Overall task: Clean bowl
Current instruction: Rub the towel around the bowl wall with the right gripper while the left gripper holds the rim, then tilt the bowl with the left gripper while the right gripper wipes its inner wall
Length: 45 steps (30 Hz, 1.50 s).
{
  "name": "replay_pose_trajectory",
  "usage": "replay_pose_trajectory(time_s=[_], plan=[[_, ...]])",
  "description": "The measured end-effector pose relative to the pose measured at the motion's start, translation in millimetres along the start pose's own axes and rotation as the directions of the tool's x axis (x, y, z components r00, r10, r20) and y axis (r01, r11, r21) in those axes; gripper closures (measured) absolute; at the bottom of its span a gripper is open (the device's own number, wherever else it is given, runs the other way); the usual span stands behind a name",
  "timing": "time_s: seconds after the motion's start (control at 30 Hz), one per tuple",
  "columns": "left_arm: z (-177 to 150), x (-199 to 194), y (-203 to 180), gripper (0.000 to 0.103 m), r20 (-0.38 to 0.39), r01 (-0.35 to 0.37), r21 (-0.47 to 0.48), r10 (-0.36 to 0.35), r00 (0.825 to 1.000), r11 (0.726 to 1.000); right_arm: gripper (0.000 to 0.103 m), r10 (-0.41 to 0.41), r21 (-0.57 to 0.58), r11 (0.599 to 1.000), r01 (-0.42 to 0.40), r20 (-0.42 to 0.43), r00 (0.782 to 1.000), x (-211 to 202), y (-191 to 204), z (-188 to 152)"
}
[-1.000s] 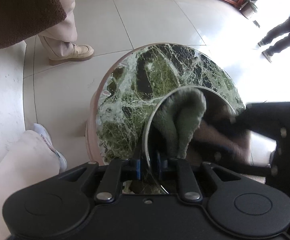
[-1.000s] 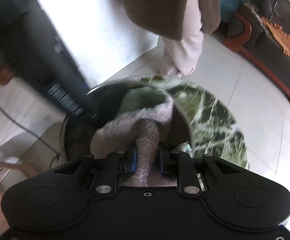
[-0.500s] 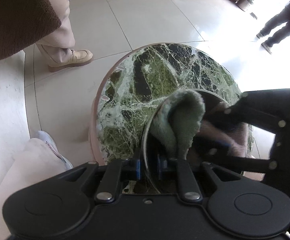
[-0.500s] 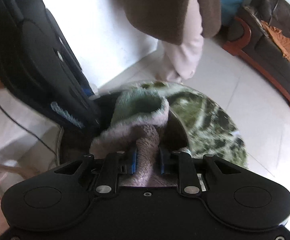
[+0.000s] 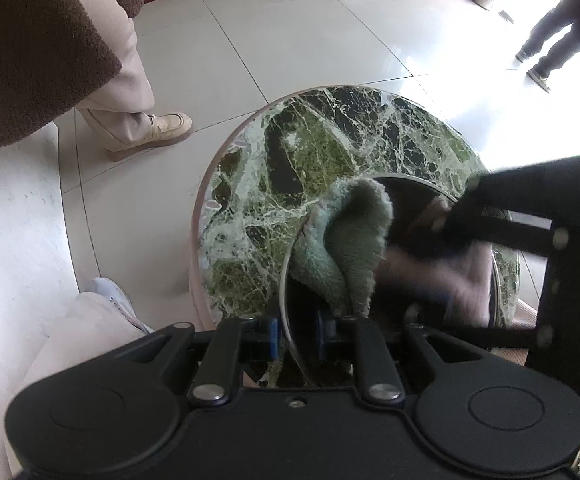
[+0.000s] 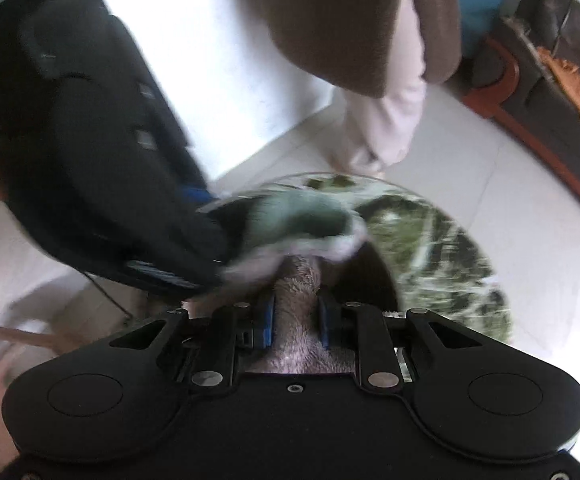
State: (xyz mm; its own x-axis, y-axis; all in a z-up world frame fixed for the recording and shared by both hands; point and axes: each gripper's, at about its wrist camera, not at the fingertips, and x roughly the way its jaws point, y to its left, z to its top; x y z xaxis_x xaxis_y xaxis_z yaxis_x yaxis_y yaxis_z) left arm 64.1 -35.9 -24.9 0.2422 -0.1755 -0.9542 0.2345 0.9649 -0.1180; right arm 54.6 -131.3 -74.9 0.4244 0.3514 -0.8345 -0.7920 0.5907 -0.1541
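A shiny metal bowl stands tilted on a round green marble table. My left gripper grips its near rim between the blue pads, and its jaws are opening slightly with the rim still between them. A fluffy cloth, green on one side and pinkish on the other, lies inside the bowl and over its left rim. My right gripper is shut on a bunched fold of the cloth and pushes it against the bowl's inner wall. The picture there is blurred by motion.
A person in a brown coat and beige trousers stands just beyond the table. Another person stands far off in the bright light. A dark sofa runs along the right. My own knee is beside the table's near left edge.
The right gripper has swept the cloth across the inside of the bowl, and the green fold now reaches further over the left rim. The left gripper and bowl have hardly moved.
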Motion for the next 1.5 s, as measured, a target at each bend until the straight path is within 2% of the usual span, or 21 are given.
replay_pose_trajectory(time_s=[0.17, 0.37, 0.43, 0.57, 0.63, 0.8, 0.87, 0.97, 1.13, 1.17, 1.23, 1.3, 1.33, 1.37, 1.43, 1.5], plan=[[0.3, 0.8, -0.8, 0.087, 0.006, -0.003, 0.000, 0.003, 1.000, 1.000, 0.082, 0.014, -0.012, 1.000, -0.015, -0.038, 0.999, -8.6, 7.4, -14.0], [-0.1, -0.5, -3.5, 0.087, 0.013, -0.020, 0.020, 0.020, 1.000, 1.000, 0.082, 0.131, 0.036, 0.991, -0.130, -0.005, 0.991, -13.4, 23.1, -12.0], [0.0, -0.3, -4.0, 0.087, 0.015, -0.026, 0.025, 0.026, 1.000, 0.999, 0.082, 0.120, 0.040, 0.992, -0.120, 0.017, 0.993, -9.6, 21.1, -4.8], [-0.5, -0.8, -4.3, 0.086, 0.019, -0.034, 0.032, 0.033, 0.999, 0.999, 0.083, 0.004, -0.014, 1.000, -0.004, 0.011, 1.000, -2.6, 14.5, 0.1], [-0.4, -1.0, -4.1, 0.086, 0.019, -0.034, 0.034, 0.033, 0.999, 0.999, 0.083, -0.020, -0.026, 0.999, 0.020, -0.003, 1.000, -5.2, 11.0, -3.5], [-0.3, -0.9, -3.2, 0.086, 0.024, -0.028, 0.032, 0.027, 0.999, 0.999, 0.082, 0.015, -0.032, 0.999, -0.017, -0.043, 0.999, -11.6, 19.3, -14.8], [-0.7, -0.8, -3.4, 0.086, 0.029, -0.030, 0.033, 0.029, 0.999, 0.999, 0.082, 0.076, 0.005, 0.997, -0.076, -0.034, 0.996, -10.7, 22.3, -13.6], [-1.4, -1.0, -2.9, 0.086, 0.030, -0.031, 0.030, 0.030, 0.999, 0.999, 0.082, 0.075, -0.015, 0.997, -0.075, -0.004, 0.997, -8.0, 30.1, -5.8], [-2.0, -1.2, 0.4, 0.086, 0.029, -0.024, 0.014, 0.023, 0.999, 1.000, 0.083, -0.056, -0.008, 0.998, 0.056, 0.002, 0.998, -4.0, 15.2, -3.0], [-2.1, -1.1, 0.6, 0.086, 0.029, -0.023, 0.012, 0.023, 0.999, 1.000, 0.083, -0.058, 0.014, 0.998, 0.058, 0.000, 0.998, -5.4, 11.9, -5.2], [-2.7, -1.0, 0.5, 0.086, 0.032, -0.023, 0.010, 0.023, 0.999, 1.000, 0.083, -0.009, 0.102, 0.995, 0.008, 0.007, 1.000, -11.9, 6.8, -11.5], [-3.2, -1.0, 0.2, 0.086, 0.035, -0.023, 0.012, 0.022, 0.999, 1.000, 0.080, 0.010, 0.173, 0.985, -0.018, 0.049, 0.999, -24.9, 7.1, -18.9], [-3.3, -1.0, 0.1, 0.086, 0.037, -0.023, 0.015, 0.023, 0.999, 1.000, 0.075, 0.000, 0.204, 0.979, -0.018, 0.087, 0.996, -34.7, 8.1, -22.0], [-3.4, -1.2, -0.2, 0.085, 0.038, -0.025, 0.020, 0.024, 0.999, 0.999, 0.061, -0.015, 0.245, 0.969, -0.016, 0.126, 0.992, -45.4, 7.6, -25.3], [-3.6, -2.8, -1.0, 0.085, 0.046, -0.036, 0.031, 0.035, 0.998, 0.999, 0.050, -0.058, 0.363, 0.932, -0.019, 0.200, 0.978, -67.6, 1.6, -32.8], [-2.7, -5.2, -0.9, 0.087, 0.057, -0.046, 0.033, 0.044, 0.997, 0.998, 0.046, -0.098, 0.522, 0.852, -0.053, 0.257, 0.961, -83.7, -10.3, -44.6]])
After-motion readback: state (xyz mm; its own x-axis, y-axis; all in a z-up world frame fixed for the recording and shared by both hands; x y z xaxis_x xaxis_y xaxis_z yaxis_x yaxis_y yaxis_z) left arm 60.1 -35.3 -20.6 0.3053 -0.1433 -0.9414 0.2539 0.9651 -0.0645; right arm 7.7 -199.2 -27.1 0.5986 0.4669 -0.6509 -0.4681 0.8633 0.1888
